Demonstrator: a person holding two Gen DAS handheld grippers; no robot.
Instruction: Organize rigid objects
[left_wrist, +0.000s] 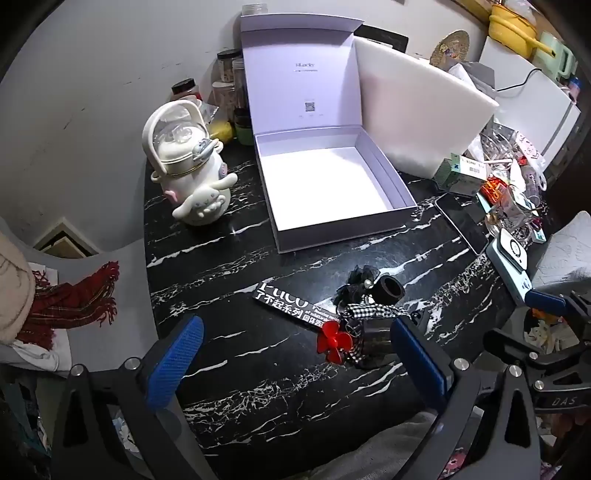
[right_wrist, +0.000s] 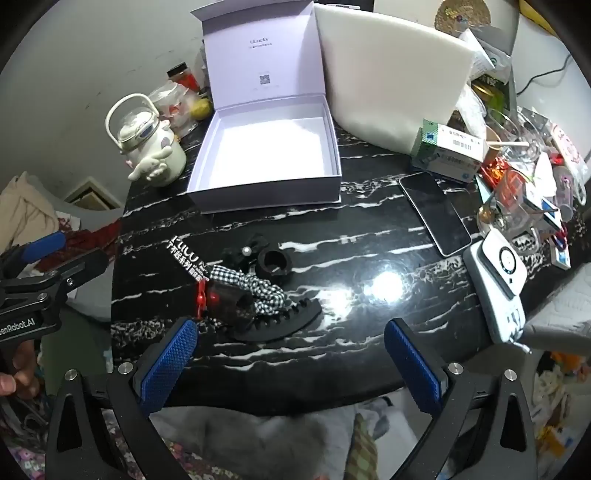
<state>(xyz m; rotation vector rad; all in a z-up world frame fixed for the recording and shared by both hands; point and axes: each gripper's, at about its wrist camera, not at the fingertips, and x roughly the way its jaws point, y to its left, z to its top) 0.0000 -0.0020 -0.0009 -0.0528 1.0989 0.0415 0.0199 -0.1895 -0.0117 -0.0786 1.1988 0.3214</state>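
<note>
- I'm over the near edge of the black marble table (right_wrist: 369, 236) with both tools, and the little heap of hair accessories (right_wrist: 251, 291) sits just ahead, toward the near-left part of the surface.
- The open white box (right_wrist: 266, 155) waits at the far edge, lid up, nothing in it that I can see (my guess is that's where the pieces go).
- My right gripper (right_wrist: 291, 358) is spread wide and carries nothing; the heap lies ahead and to the left of it, close to its left pad.
- The black comb clip (right_wrist: 280, 325) is the nearest piece, its long axis running left to right across my line of approach, slightly bowed.
- My left gripper (left_wrist: 295, 358) is also wide open and empty; from its camera the heap (left_wrist: 354, 325) lies ahead and to the right, hard by the right pad.
- I judge the right tool has the cleaner line on the clip; the red bow (left_wrist: 334, 341) looks within reach of the left.
- Both tools tilt downward at the table, low and close.
</note>
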